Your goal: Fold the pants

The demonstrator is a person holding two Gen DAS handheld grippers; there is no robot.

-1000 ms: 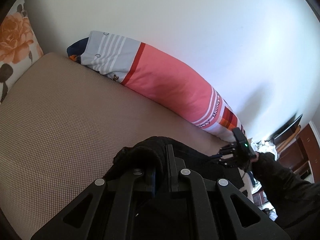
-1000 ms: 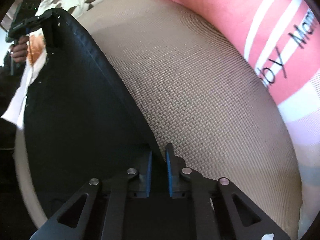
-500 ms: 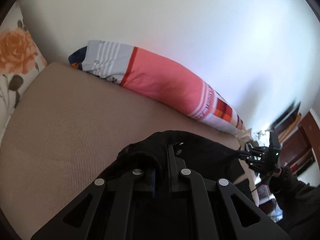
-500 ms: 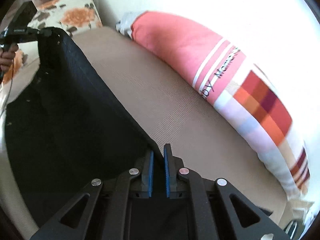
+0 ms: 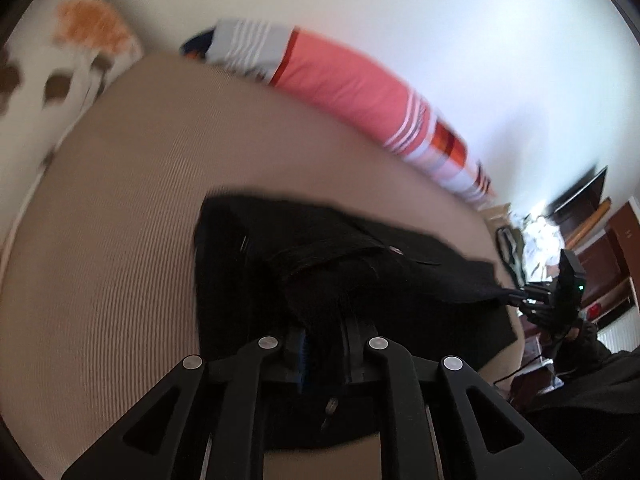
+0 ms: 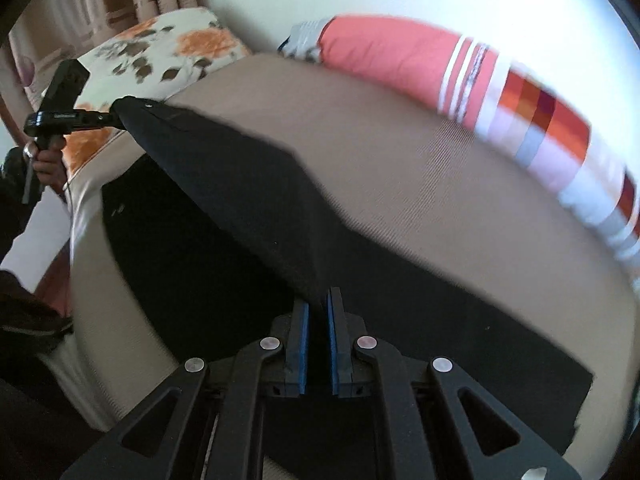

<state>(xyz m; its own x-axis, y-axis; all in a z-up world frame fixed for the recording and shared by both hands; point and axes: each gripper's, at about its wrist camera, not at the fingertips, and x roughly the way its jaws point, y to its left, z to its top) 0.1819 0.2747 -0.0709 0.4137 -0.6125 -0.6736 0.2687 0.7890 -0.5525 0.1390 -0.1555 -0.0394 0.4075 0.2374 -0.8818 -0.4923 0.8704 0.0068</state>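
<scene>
Left tool (image 5: 323,344) opening a little, black pants (image 6: 240,184) still bunched between its pads; right tool (image 6: 318,336) nearly closed, pinching the opposite edge. Fabric stretched taut between both, likely to carry a fold over. Rest of the pants lies on the tan bed (image 6: 400,168), near the striped bolster (image 6: 500,92).

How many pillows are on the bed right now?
2: a floral pillow at the bed's head end, and a long pink striped pillow along the wall. Others may lie out of view.
</scene>
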